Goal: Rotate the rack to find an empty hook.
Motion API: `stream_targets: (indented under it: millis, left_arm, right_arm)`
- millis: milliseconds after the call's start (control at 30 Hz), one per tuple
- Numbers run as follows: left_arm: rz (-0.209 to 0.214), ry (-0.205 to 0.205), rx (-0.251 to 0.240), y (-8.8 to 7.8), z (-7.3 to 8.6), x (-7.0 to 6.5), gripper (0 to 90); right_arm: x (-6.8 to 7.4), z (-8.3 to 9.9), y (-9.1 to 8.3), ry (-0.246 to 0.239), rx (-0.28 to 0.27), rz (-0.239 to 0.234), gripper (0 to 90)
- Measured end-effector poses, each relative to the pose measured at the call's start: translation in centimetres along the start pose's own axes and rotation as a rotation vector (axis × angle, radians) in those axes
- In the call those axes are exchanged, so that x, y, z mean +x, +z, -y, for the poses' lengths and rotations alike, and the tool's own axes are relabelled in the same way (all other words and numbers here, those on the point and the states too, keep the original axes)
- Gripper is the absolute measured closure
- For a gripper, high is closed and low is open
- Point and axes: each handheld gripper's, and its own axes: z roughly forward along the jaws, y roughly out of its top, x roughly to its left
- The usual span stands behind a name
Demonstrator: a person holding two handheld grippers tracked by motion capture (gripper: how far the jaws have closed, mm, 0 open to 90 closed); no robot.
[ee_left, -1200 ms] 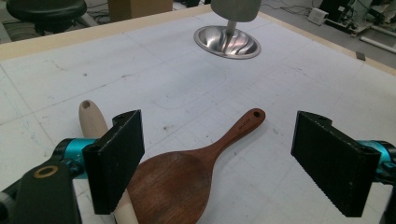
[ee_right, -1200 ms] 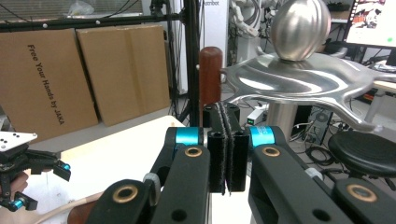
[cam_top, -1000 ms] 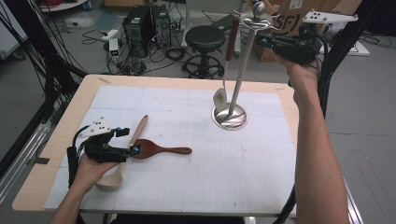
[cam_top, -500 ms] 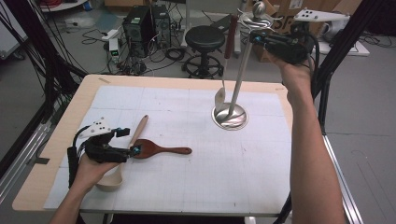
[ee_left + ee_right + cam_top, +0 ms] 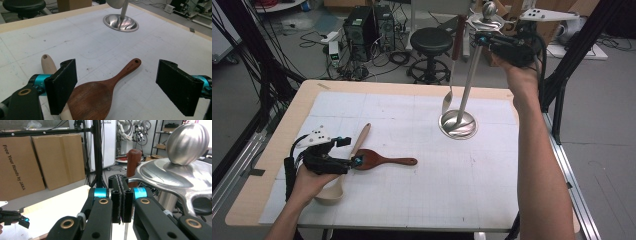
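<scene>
A dark wooden paddle lies flat on the white mat, its blade between the wide-apart jaws of my left gripper, which is open and does not touch it. A pale wooden spoon lies beside it, and its handle passes under one jaw. A steel utensil stand has a tall pole and a knob on top. A metal spoon with a dark red handle hangs from it. My right gripper is held high beside the stand's top plate, jaws shut together.
The table's wooden edge frames the mat. Behind the table are a black stool, computer boxes and floor cables. Black frame posts rise at the right. Cardboard boxes stand farther off.
My right gripper has drifted slightly left, closer to the stand's top. The left gripper and both wooden utensils have stayed put.
</scene>
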Motion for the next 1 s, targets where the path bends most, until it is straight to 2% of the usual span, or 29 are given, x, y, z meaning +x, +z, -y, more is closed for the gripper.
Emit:
stream_targets:
  millis: [300,600,1000]
  left_arm:
    - [0.001,0.002,0.002,0.0,0.0,0.0,17.8]
    - [0.001,0.003,0.000,0.0,0.0,0.0,17.7]
    - [0.001,0.006,0.002,-0.1,0.0,0.0,17.8]
  right_arm:
    - [0.1,-0.1,0.5,0.002,0.000,0.005,89.6]
    - [0.0,-0.1,0.2,0.002,0.007,-0.005,89.6]
    - [-0.5,0.7,-1.6,0.002,0.014,-0.044,89.5]
